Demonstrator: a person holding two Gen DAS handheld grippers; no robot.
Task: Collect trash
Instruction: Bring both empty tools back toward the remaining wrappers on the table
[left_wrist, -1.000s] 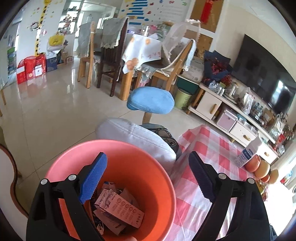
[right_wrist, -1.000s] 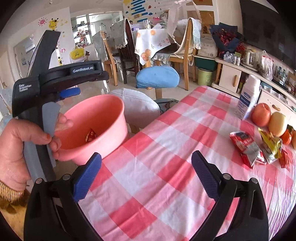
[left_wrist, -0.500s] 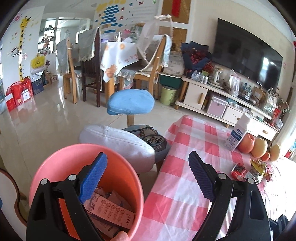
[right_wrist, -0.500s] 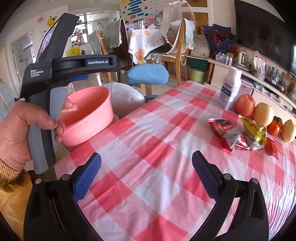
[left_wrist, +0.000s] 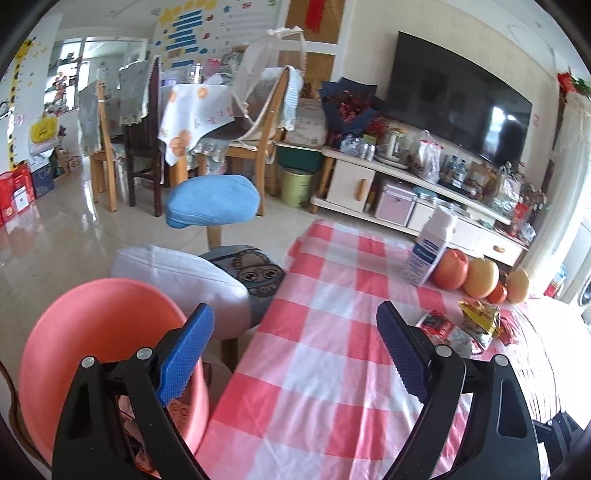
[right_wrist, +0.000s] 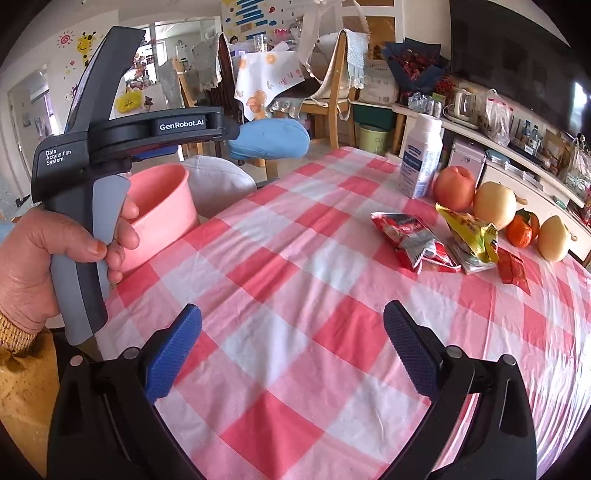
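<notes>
both grippers have swung toward the checked table since a second ago, so the pink bin (left_wrist: 99, 354) that filled the left view then now sits low and to the left of the left gripper (left_wrist: 295, 347), behind its left finger. the left gripper's jaws stand wide apart with nothing between them, over the table's near edge. the right gripper (right_wrist: 291, 347) is likewise spread and empty above the checked tablecloth (right_wrist: 295, 295). ahead and to the right of both lie the scraps to gather: a red wrapper (right_wrist: 413, 240), a yellow wrapper (right_wrist: 472, 232) just beside it, and a small red packet (right_wrist: 511, 267) further right. behind them stand a white bottle (right_wrist: 421, 158) and a row of fruit (right_wrist: 495, 201). bare cloth lies between the right gripper and the wrappers. only the right view shows the person's left hand (right_wrist: 55, 258) gripping the left gripper's handle, with the bin just past it. only the left view shows the paper scraps in the bin and a grey cushioned stool (left_wrist: 184, 280) beside the table.
</notes>
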